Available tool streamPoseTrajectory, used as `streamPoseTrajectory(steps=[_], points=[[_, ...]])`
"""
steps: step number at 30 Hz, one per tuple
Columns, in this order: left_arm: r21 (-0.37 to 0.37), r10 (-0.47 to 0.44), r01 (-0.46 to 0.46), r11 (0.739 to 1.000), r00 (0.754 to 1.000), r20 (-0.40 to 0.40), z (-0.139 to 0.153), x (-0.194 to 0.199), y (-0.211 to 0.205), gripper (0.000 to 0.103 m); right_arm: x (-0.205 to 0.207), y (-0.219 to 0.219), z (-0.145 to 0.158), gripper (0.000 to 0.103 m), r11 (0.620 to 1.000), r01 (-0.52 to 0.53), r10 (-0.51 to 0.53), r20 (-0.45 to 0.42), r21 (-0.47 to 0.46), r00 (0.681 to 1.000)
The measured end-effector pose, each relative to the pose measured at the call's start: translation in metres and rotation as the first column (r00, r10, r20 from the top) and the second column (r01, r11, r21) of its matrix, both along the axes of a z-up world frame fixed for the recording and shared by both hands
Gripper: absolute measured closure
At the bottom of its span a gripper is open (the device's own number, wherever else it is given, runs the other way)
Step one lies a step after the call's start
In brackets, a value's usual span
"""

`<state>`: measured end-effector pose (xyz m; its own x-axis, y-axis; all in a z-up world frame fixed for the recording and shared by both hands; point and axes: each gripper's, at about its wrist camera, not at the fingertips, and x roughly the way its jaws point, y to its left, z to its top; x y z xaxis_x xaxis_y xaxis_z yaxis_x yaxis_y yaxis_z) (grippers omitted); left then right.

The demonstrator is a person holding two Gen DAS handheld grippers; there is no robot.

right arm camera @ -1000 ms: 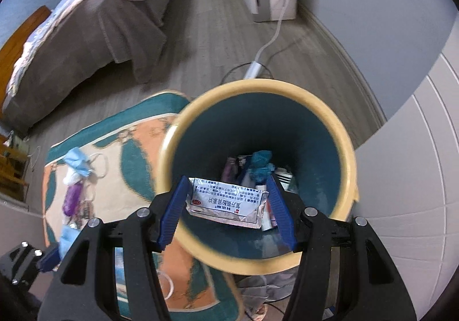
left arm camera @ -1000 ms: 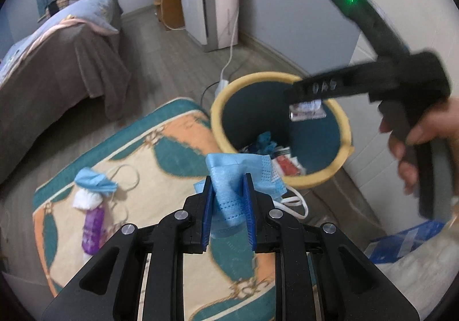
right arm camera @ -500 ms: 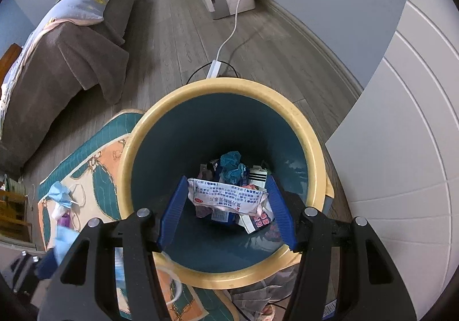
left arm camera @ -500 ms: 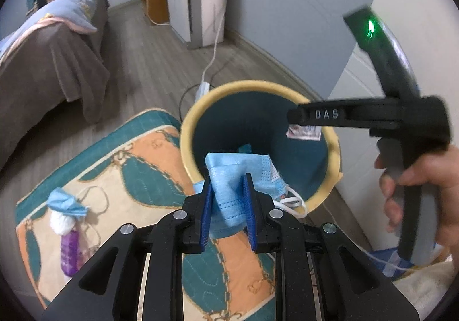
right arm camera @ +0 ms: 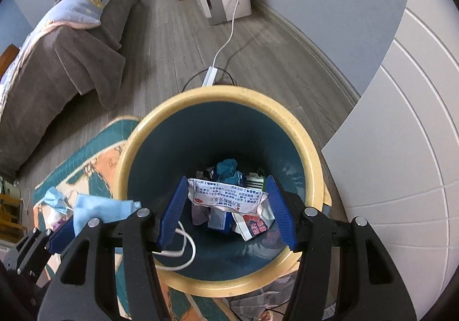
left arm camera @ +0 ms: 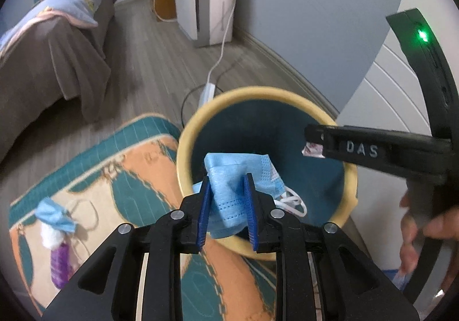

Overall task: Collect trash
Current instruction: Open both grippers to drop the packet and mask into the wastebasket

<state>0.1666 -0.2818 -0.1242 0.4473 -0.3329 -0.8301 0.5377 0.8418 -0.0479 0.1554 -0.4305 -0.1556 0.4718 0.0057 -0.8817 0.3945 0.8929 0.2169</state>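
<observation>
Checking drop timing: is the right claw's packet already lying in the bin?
No, the packet is pinched between the right claw's pads, above the trash in the bin.

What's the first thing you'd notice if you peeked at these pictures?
The big yellow-rimmed trash bin on the floor, already holding trash. Right above its opening, the right gripper pinches a printed packet. At the bin's near rim, the left gripper clamps a blue face mask.

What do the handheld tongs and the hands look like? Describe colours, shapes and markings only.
Both tongs, left and right, are matte black plastic frames with silver rivets and ribbed blue pads. The right one's side reads "DAS" in pale letters, with a green light on its curved handle. The bare right hand shows no sleeve.
</observation>
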Motion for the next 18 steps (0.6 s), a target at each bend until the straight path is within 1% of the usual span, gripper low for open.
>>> streamPoseTrajectory(steps=[2,5,6,7,9,10,12,13,14,15,16,17,18], points=[[-0.014,0.002,-0.002,1.0,1.0,0.019,0.004,0.003,-0.001,0.079,0.0,0.0,0.004,0.046,1.0,0.005,-0.004,0.017,-0.015,1.0],[-0.025,0.012,-0.011,1.0,0.998,0.062,0.01,0.004,-0.001,0.071,0.0,0.002,0.008,0.046,1.0,0.004,-0.003,0.035,-0.021,0.999],[-0.019,0.019,-0.018,1.0,0.996,0.084,0.012,0.003,0.0,0.061,0.0,0.002,0.008,0.046,1.0,0.004,-0.003,0.039,-0.022,0.999],[-0.014,0.026,-0.025,1.0,0.995,0.098,0.012,0.003,0.0,0.049,0.0,0.003,0.009,0.046,1.0,0.005,-0.004,0.043,-0.026,0.999],[-0.023,0.04,-0.038,0.999,0.993,0.109,0.012,0.002,0.004,0.04,0.0,0.003,0.011,0.046,0.999,0.008,-0.006,0.052,-0.036,0.999],[-0.026,0.053,-0.051,0.998,0.993,0.11,0.01,0.002,0.007,0.038,0.0,0.003,0.012,0.044,0.999,0.01,-0.008,0.057,-0.039,0.998],[-0.017,0.071,-0.069,0.997,0.991,0.114,0.008,0.002,0.011,0.028,0.001,0.004,0.012,0.038,0.999,0.01,-0.008,0.061,-0.042,0.998],[-0.009,0.078,-0.077,0.997,0.99,0.118,0.006,0.001,0.013,0.024,0.001,0.006,0.013,0.033,0.999,0.008,-0.005,0.06,-0.049,0.998],[-0.004,0.082,-0.082,0.997,0.989,0.12,0.004,0.001,0.015,0.023,0.002,0.007,0.013,0.028,0.998,0.006,-0.002,0.058,-0.056,0.998],[0.002,0.087,-0.088,0.996,0.989,0.121,0.002,0.0,0.018,0.021,0.002,0.008,0.013,0.026,0.998,0.002,0.001,0.057,-0.063,0.998],[0.006,0.092,-0.093,0.996,0.989,0.12,0.001,0.0,0.02,0.017,0.002,0.01,0.013,0.021,0.998,-0.002,0.006,0.058,-0.07,0.998],[0.008,0.096,-0.097,0.995,0.989,0.116,-0.001,0.0,0.022,0.016,0.003,0.011,0.014,0.017,0.997,-0.003,0.007,0.057,-0.076,0.998],[0.008,0.098,-0.1,0.995,0.989,0.114,-0.002,-0.001,0.024,0.015,0.004,0.012,0.014,0.016,0.997,-0.004,0.009,0.057,-0.083,0.998]])
